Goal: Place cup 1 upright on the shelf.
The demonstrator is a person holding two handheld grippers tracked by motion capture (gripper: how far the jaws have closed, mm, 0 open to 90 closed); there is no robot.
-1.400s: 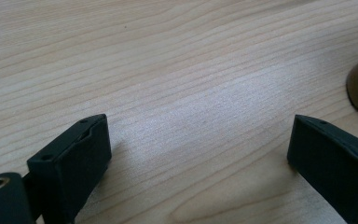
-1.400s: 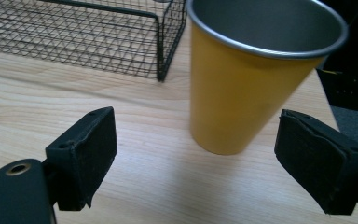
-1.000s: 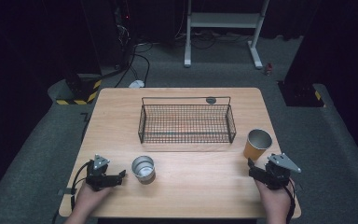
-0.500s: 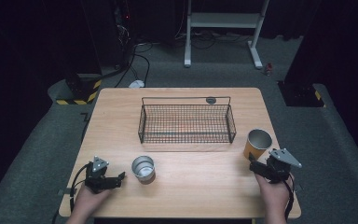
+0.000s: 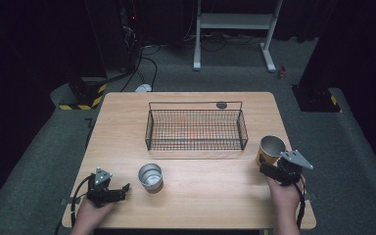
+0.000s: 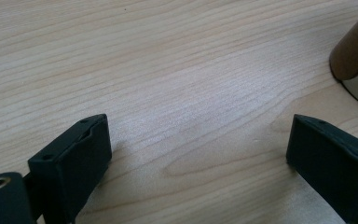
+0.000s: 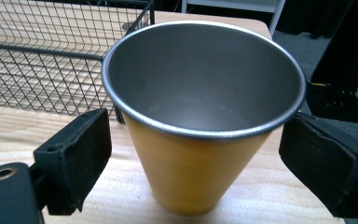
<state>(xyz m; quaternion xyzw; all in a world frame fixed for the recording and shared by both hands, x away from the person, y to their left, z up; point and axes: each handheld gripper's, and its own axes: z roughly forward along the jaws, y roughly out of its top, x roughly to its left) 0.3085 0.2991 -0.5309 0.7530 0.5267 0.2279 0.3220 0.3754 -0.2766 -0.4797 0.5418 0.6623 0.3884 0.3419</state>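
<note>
No text, label, brand, number or sign can be read on anything here.

A lab or test space, by every sign: one pale wooden table [image 5: 191, 196] stands alone on grey carpet [image 5: 362, 161], the room around it dark. Behind it, the white metal legs of a desk frame [image 5: 235, 29], loose cables [image 5: 147, 63] trailing across the floor, and black equipment bases edged with yellow-and-black hazard tape [image 5: 83, 100]. On the table, a bare staged setup: a black wire basket [image 5: 196, 129] and two metal cups.
</note>
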